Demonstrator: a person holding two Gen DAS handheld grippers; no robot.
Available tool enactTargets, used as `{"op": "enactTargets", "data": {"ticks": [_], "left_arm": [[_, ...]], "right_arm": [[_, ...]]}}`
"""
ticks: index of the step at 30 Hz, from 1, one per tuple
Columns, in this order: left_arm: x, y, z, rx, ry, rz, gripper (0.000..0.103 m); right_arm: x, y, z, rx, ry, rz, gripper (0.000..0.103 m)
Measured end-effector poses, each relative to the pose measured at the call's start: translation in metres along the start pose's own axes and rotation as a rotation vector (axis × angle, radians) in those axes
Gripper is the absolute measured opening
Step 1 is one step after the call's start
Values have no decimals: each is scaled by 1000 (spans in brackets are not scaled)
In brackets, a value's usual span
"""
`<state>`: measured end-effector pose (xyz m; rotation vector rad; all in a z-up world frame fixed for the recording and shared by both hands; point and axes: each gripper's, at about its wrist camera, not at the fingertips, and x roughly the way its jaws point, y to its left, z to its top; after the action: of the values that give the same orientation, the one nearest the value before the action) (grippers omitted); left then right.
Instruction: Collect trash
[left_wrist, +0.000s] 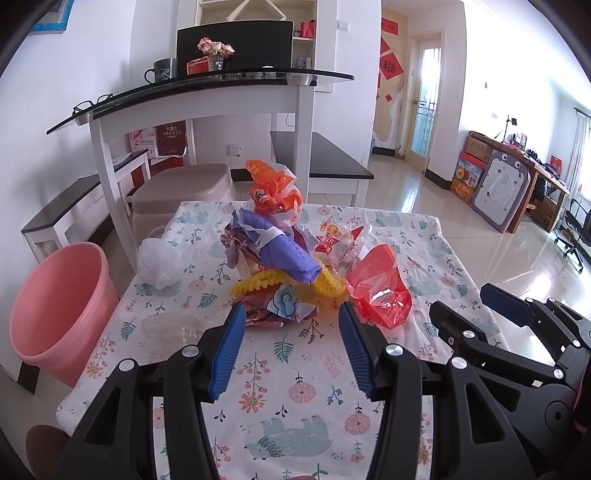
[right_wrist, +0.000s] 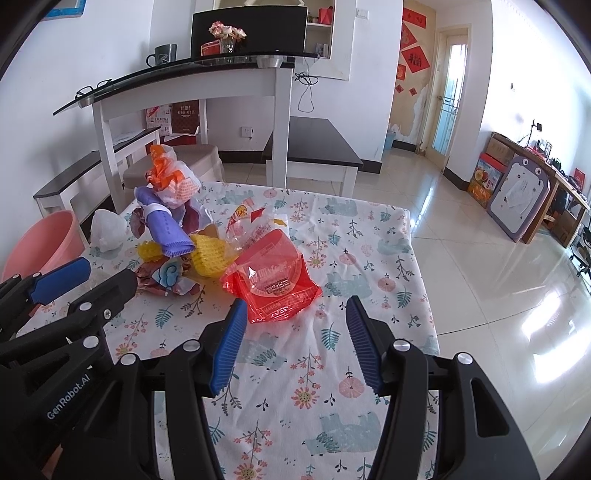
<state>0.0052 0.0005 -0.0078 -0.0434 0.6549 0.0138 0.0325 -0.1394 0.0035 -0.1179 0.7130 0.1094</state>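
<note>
1. The trash heap (left_wrist: 275, 258) lies in the middle of the worktop (left_wrist: 280, 373), which has a flowered cloth.
2. A red plastic wrapper (right_wrist: 271, 278) lies just right of the heap; a white crumpled bag (left_wrist: 159, 263) sits to its left.
3. A pink bucket (left_wrist: 61, 310) stands on the floor, left of the heap.
4. The left gripper (left_wrist: 291, 314) hovers just before the heap, jaws spread, empty.
5. The right gripper (right_wrist: 293, 308) faces the red wrapper, jaws apart, holding nothing.

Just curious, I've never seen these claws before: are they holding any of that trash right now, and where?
Nothing is held. The left gripper and right gripper are both open and empty, short of the trash pile.
</note>
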Motion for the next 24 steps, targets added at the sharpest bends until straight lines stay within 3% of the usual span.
{"op": "enactTargets", "data": {"ticks": [12, 24], "left_arm": [[10, 18, 0, -58, 50, -32, 52], [17, 61, -1, -144, 82, 6, 52]], "right_arm": [[7, -5, -2, 20, 2, 52, 56], [16, -7, 4, 44, -2, 124, 56]]}}
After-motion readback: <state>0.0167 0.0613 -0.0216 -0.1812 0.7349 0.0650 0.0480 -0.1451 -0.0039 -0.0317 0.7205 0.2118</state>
